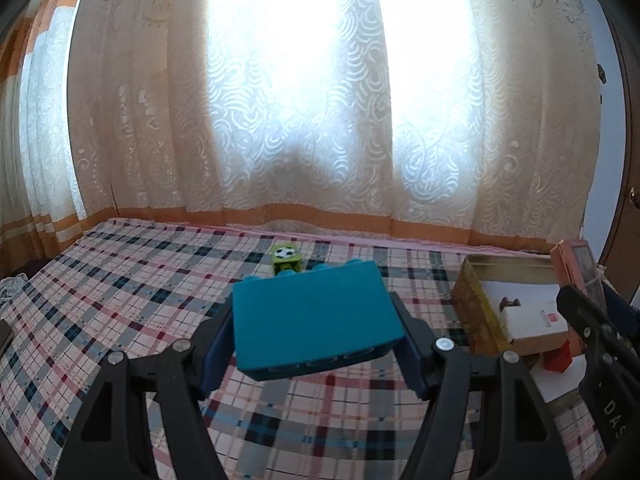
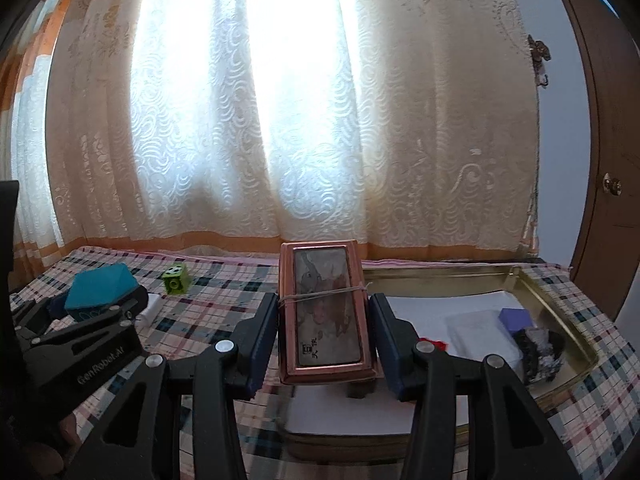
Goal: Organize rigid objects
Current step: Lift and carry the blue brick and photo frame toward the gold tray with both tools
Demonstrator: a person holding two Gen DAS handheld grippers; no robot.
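Note:
A large teal building block (image 1: 314, 316) hangs above the plaid bed, and my left gripper (image 1: 316, 336) is shut on its two sides. The same teal block (image 2: 100, 290) shows at the left of the right wrist view. My right gripper (image 2: 326, 344) is shut on a copper-framed picture box (image 2: 326, 312) bound with a rubber band, held over the near edge of a gold tin tray (image 2: 568, 304). That framed box (image 1: 578, 268) and the tin tray (image 1: 476, 300) sit at the right of the left wrist view.
A small green cube with a football print (image 1: 286, 258) lies on the plaid bedspread (image 1: 120, 280) near the curtain. The tray holds a white sheet, a purple block (image 2: 516, 318), a dark speckled lump (image 2: 540, 354) and something red (image 2: 434, 344). A brown door (image 2: 612, 160) stands at right.

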